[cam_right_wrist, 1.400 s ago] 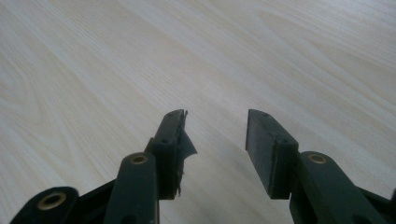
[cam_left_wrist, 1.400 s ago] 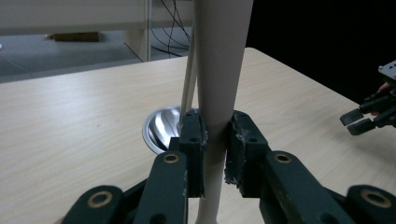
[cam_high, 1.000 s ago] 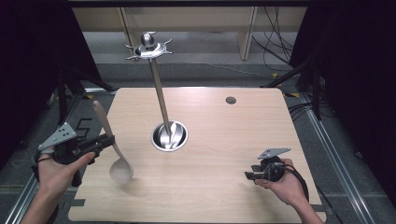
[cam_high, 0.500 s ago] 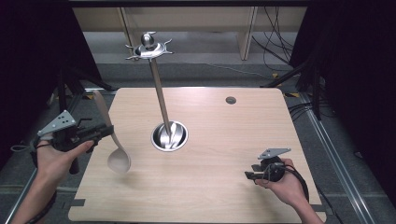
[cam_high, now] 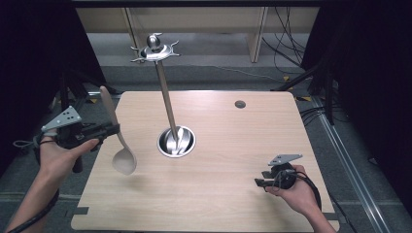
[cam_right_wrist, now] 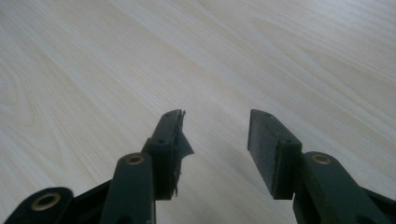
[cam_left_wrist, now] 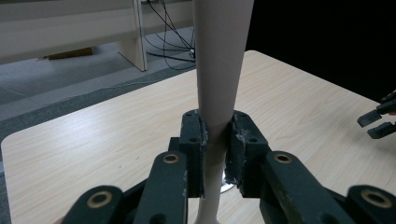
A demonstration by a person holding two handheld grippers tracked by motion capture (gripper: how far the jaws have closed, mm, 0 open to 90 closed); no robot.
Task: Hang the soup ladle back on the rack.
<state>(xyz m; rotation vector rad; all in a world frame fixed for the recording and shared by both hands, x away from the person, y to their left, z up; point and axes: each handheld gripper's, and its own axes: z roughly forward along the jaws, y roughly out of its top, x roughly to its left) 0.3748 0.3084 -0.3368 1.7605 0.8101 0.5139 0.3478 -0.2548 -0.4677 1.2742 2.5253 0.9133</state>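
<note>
**Inspector A:** Findings first. We record the left gripper [cam_high: 111, 130] clamped on the handle of a pale beige, long-handled spoon [cam_high: 115, 127]; in the left gripper view its pads [cam_left_wrist: 194, 140] press on both sides of the handle [cam_left_wrist: 218, 70]. The spoon hangs clear of the light wooden table [cam_high: 233, 194], bowl down and handle tilted up, over the table's left part.

**Inspector B:** Agreed. We note the right gripper [cam_high: 261, 178] low over the near right corner, its jaws standing apart with nothing between them; the right gripper view shows bare tabletop [cam_right_wrist: 140, 56] beyond the pads [cam_right_wrist: 261, 140].

**Inspector A:** And the stand?

**Inspector B:** A polished metal utensil stand [cam_high: 165, 97], round base at the table's middle, thin pole rising to a top disc with hooks [cam_high: 154, 51]. No utensil hangs on it.

**Inspector A:** We judge the step in hand to be the carry: spoon lifted, not yet at the hooks.

**Inspector B:** The next move, in our judgement, calls for raising the spoon's handle end to a hook. Whether the handle has a hole we cannot tell.
</note>
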